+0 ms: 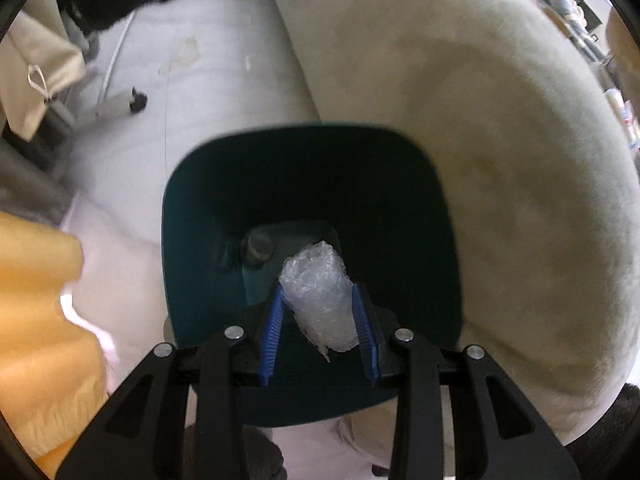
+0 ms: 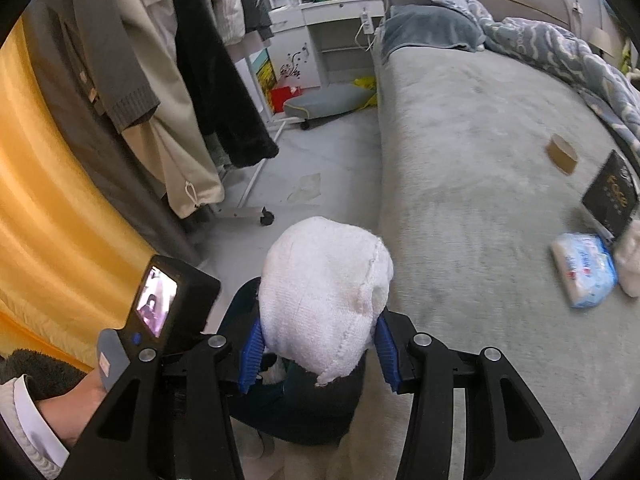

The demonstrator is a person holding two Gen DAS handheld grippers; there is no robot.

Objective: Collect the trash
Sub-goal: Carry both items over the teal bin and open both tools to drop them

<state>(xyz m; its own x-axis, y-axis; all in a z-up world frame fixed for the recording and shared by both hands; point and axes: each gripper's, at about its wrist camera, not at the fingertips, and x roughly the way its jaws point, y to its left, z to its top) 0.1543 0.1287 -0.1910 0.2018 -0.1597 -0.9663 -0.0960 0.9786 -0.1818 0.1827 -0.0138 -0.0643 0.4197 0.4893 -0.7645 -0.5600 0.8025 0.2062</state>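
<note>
The left tool (image 1: 320, 320) grips a wad of bubble wrap (image 1: 318, 294) directly over the open dark green bin (image 1: 192, 216), which already has something inside. The right tool (image 2: 318, 350) pinches a white cloth (image 2: 324, 292) near the bin. On the bed (image 2: 460, 160), at the far right, a tissue pack (image 2: 584, 274) and a small brown box (image 2: 562, 154) are left.

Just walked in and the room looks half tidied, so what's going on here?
A person is collecting trash with a handheld gripper in each hand. The left gripper holds a wad of bubble wrap right over the open dark green bin, which stands on the floor beside the bed; it has not let go yet. The right gripper holds a white cloth above the same bin. A tissue pack, a tape roll and a black box lie on the bed.
</note>
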